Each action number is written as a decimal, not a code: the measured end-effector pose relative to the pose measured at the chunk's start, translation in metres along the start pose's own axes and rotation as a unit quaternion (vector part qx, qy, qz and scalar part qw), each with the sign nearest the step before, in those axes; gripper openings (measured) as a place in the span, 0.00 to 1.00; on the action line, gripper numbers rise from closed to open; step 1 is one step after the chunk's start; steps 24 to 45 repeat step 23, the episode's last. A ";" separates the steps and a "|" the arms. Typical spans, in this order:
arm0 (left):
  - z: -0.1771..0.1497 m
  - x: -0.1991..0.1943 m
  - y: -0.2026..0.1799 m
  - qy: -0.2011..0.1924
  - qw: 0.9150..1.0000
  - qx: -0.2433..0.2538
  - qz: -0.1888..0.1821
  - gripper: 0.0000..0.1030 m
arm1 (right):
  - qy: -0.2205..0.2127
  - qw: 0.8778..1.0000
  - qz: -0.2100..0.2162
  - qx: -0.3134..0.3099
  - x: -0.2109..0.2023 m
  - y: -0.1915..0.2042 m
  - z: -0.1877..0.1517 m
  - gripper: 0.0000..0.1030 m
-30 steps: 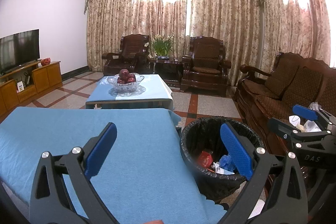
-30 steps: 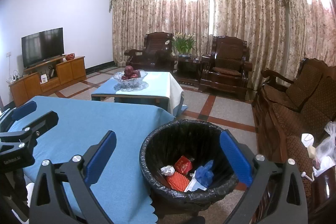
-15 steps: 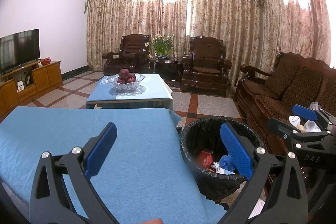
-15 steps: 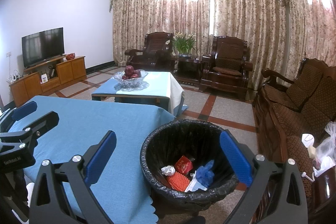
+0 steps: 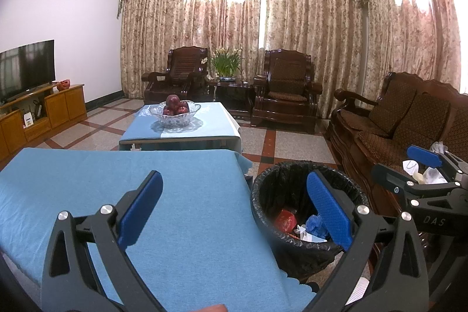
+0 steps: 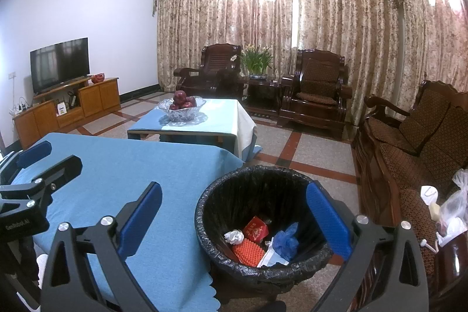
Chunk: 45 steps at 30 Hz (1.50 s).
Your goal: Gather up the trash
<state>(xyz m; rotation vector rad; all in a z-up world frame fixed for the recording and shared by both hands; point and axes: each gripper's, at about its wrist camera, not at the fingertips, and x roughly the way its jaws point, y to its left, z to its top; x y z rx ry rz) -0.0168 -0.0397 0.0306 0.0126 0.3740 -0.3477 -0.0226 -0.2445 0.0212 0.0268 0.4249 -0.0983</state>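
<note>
Both the left gripper and the right gripper have wide-open, empty jaws, and the trash bin sits low in the frame between the right one's jaws.

bin right of near table | trash in bin | sofa right

A home living room: carved wooden armchairs, draped curtains, television on a cabinet, fruit bowl

A plain blue cloth covers the surface, the bin liner is glossy black, the curtains are beige floral, and each tool has blue pads.
</note>
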 end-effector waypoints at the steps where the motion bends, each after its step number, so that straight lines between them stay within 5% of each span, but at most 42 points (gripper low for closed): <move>1: 0.000 0.000 0.000 0.000 1.000 0.000 0.000 0.93 | 0.000 1.000 0.000 0.000 0.000 0.000 0.000 0.94; 45: -0.004 -0.002 0.007 0.005 1.000 -0.002 0.001 0.93 | 0.001 1.000 0.000 0.000 0.000 0.000 0.002 0.94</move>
